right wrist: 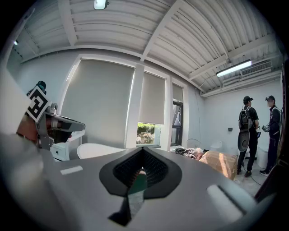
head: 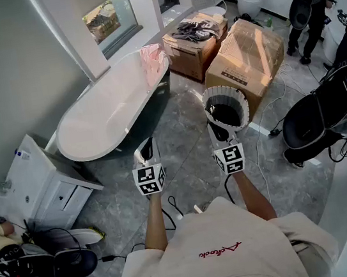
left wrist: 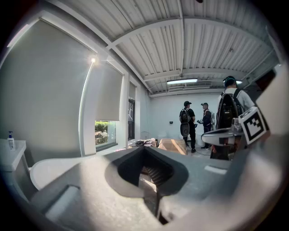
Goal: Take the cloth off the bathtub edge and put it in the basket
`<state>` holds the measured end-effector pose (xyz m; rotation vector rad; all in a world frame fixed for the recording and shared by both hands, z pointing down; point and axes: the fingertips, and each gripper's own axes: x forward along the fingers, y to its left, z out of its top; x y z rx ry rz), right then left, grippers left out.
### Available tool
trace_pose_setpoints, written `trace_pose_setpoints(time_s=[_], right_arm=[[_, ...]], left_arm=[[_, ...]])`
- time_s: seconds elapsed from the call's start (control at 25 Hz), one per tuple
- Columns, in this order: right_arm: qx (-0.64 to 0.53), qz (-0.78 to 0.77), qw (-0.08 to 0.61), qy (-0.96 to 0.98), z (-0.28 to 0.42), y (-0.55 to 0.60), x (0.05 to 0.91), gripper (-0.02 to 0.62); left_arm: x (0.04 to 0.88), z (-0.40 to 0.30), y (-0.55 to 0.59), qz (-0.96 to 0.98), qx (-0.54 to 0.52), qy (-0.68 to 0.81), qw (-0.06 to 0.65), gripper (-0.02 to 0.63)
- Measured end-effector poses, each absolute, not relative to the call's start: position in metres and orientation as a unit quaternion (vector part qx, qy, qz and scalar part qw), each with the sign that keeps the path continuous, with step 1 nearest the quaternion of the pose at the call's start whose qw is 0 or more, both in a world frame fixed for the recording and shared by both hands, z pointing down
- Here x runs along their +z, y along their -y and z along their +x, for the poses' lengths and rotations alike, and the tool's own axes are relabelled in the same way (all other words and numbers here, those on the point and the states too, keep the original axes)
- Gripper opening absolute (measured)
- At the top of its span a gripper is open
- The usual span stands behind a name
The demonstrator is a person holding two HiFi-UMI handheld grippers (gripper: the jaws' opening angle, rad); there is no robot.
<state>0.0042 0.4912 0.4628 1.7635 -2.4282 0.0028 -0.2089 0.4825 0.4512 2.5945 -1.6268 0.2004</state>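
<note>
A pink cloth (head: 152,60) hangs over the far end of the white bathtub (head: 102,116). A white basket (head: 226,110) with a dark inside stands on the grey floor to the tub's right. My left gripper (head: 146,147) is held over the floor near the tub's front side, shut and empty. My right gripper (head: 217,128) hovers at the basket's near rim, also shut with nothing in it. In the left gripper view the jaws (left wrist: 151,180) are closed, and in the right gripper view (right wrist: 137,178) they are closed too. Both point away from the cloth.
Two cardboard boxes (head: 249,59) stand behind the basket, one (head: 195,47) with dark clothes on top. A white cabinet (head: 44,180) sits left of the tub. Black equipment (head: 324,112) and cables lie to the right. Two people (head: 312,4) stand at the back.
</note>
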Motion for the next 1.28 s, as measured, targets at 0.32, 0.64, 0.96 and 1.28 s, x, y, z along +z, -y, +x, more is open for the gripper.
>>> trace_pose_setpoints(time_s=[0.32, 0.64, 0.96, 1.28], right_arm=[[-0.002, 0.585, 0.066, 0.809, 0.015, -0.474, 0.463, 0.005], [0.014, 0.572, 0.041, 0.819, 0.031, -0.461, 0.457, 0.005], [0.02, 0.56, 0.049, 0.827, 0.033, -0.463, 0.466, 0.006], [0.028, 0.559, 0.051, 0.827, 0.042, -0.454, 0.473, 0.006]], left_arm=[[0.456, -0.205, -0.471, 0.843, 0.065, 0.533, 0.03, 0.0], [0.447, -0.181, -0.465, 0.843, 0.036, 0.536, 0.015, 0.0], [0.459, -0.168, -0.466, 0.839, 0.049, 0.541, 0.025, 0.0], [0.463, -0.164, -0.456, 0.842, 0.051, 0.537, 0.035, 0.0]])
